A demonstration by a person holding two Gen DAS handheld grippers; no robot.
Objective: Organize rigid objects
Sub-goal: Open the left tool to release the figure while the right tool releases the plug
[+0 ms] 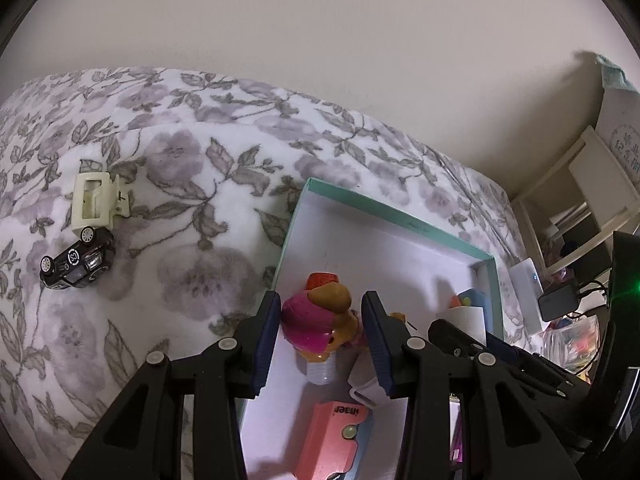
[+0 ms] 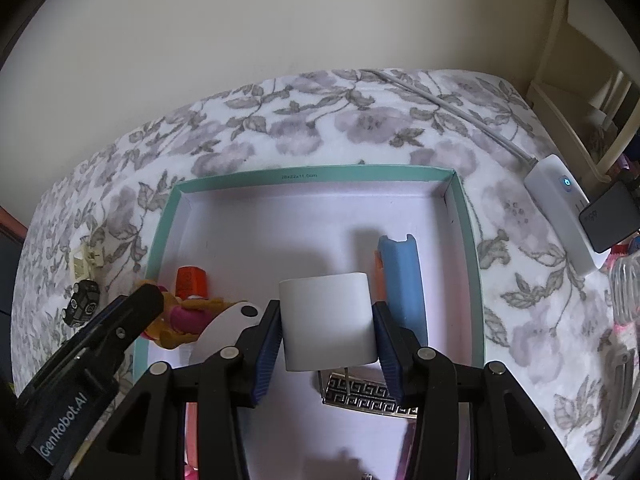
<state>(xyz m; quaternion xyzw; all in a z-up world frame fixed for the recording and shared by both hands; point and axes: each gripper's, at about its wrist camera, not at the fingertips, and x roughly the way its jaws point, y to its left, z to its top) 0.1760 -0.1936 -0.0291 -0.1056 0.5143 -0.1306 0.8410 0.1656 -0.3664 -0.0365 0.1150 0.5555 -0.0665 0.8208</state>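
A teal-rimmed white box [image 2: 312, 172] lies on the floral bedspread [image 1: 180, 208]. Over the box's left side, my left gripper [image 1: 321, 298] is shut on a pink and orange toy figure [image 1: 316, 320] with a red cap. My right gripper [image 2: 327, 306] is shut on a white cylinder [image 2: 328, 316] low inside the box. In the box lie a blue case [image 2: 402, 280], a silver patterned buckle [image 2: 368, 396] and a pink case [image 1: 336, 440]. Outside, to the left, a black toy car [image 1: 78, 260] lies on its roof beside a cream hair clip [image 1: 96, 200].
A white adapter [image 2: 560, 208] with a lit blue dot, its cable [image 2: 460, 108] and a black charger [image 2: 612, 216] lie right of the box. A cream shelf [image 2: 580, 80] stands at the far right. A plain wall [image 2: 280, 20] runs behind the bed.
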